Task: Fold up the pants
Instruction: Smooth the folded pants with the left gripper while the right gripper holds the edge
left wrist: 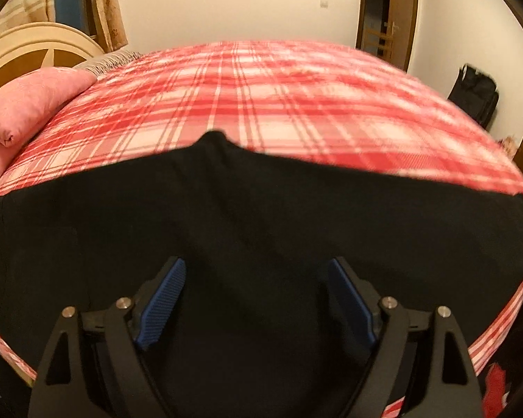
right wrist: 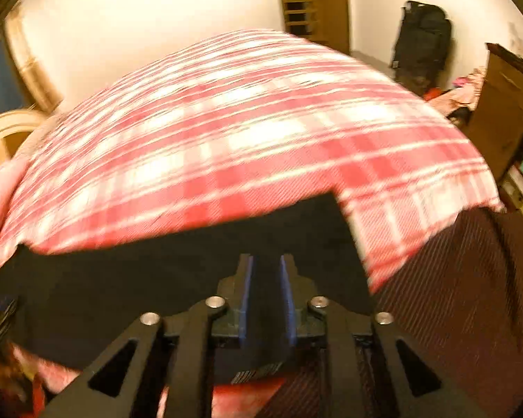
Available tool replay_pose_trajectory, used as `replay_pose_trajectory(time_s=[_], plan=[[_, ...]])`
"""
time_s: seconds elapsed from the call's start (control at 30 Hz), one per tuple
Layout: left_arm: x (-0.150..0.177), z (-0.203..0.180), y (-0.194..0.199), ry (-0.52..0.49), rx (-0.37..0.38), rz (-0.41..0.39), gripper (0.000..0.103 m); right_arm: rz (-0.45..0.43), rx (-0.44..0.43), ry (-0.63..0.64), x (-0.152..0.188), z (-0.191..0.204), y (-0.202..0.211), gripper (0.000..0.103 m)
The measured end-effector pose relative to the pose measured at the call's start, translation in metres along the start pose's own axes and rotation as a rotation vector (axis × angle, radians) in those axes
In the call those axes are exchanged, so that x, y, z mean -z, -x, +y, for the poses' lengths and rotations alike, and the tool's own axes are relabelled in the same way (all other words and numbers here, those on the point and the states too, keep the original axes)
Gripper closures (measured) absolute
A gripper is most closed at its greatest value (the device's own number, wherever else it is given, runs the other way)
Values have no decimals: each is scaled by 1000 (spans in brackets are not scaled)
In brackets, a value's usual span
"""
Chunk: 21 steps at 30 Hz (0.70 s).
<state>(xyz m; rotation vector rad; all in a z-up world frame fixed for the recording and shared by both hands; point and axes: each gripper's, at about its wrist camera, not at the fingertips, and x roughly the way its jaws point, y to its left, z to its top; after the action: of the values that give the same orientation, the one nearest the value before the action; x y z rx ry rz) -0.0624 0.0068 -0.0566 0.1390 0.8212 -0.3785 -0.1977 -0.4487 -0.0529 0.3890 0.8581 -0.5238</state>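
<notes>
Nearest my lens, at the bottom of the left wrist view, my left gripper (left wrist: 252, 299) hangs with its jaws spread wide, holding nothing; the ribbed blue pads (left wrist: 162, 308) flank a stretch of the pants (left wrist: 261, 216) with clear gaps on both sides. I judge it is held open like this to come down on a fold of cloth.

The pants fill the lower half of that frame: matte black, soft, laid fairly flat across the near edge of the bed (left wrist: 261, 104), with one small peak poking up at centre. Spread this way they give me long edges to pick up. At far left sits a plump pink quilt (left wrist: 28, 111), rolled and puffy. The bed cover is red-and-white plaid, woven and taut.

In the right wrist view, bottom centre, my right gripper (right wrist: 266, 296) has its jaws nearly together, only a narrow slot between the blue pads; dark cloth shows in that slot, but whether it is pinched I cannot tell. The pants (right wrist: 157, 278) end in a square corner right of centre. Lower right, a dark ribbed fabric (right wrist: 453, 296) hangs past the bed.
</notes>
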Motion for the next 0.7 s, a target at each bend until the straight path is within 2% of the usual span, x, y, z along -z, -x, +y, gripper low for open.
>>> replay_pose_trajectory(time_s=[0.07, 0.13, 0.2, 0.23, 0.27, 0.33, 0.4, 0.47, 0.53, 0.67, 0.7], plan=[[0, -6, 2, 1, 32, -8, 15, 10, 51, -14, -9, -15, -18, 68], [4, -14, 0, -32, 35, 2, 15, 47, 57, -37, -10, -31, -33, 45], [11, -22, -7, -86, -2, 25, 14, 84, 60, -64, -8, -44, -44, 44], [16, -25, -12, -113, -28, 43, 13, 82, 30, -96, -7, -52, -44, 39], [18, -26, -10, -114, -32, 19, 11, 82, 24, -112, -3, -54, -42, 38], [17, -26, -8, -118, -23, 36, 7, 89, 16, -109, 0, -56, -40, 38], [17, -25, -5, -122, -21, 38, 7, 129, -24, -73, 3, -53, -44, 36], [15, -21, -1, -118, -30, 33, 7, 142, -46, 50, 7, -41, -44, 30], [13, -14, 6, -97, -34, 7, 7, 163, -78, 164, 13, -28, -45, 27], [5, 11, 23, 6, -24, -59, 7, 177, -91, 188, 17, -26, -46, 28], [3, 18, 25, 34, -21, -70, 7, 180, -92, 176, 17, -26, -46, 32]])
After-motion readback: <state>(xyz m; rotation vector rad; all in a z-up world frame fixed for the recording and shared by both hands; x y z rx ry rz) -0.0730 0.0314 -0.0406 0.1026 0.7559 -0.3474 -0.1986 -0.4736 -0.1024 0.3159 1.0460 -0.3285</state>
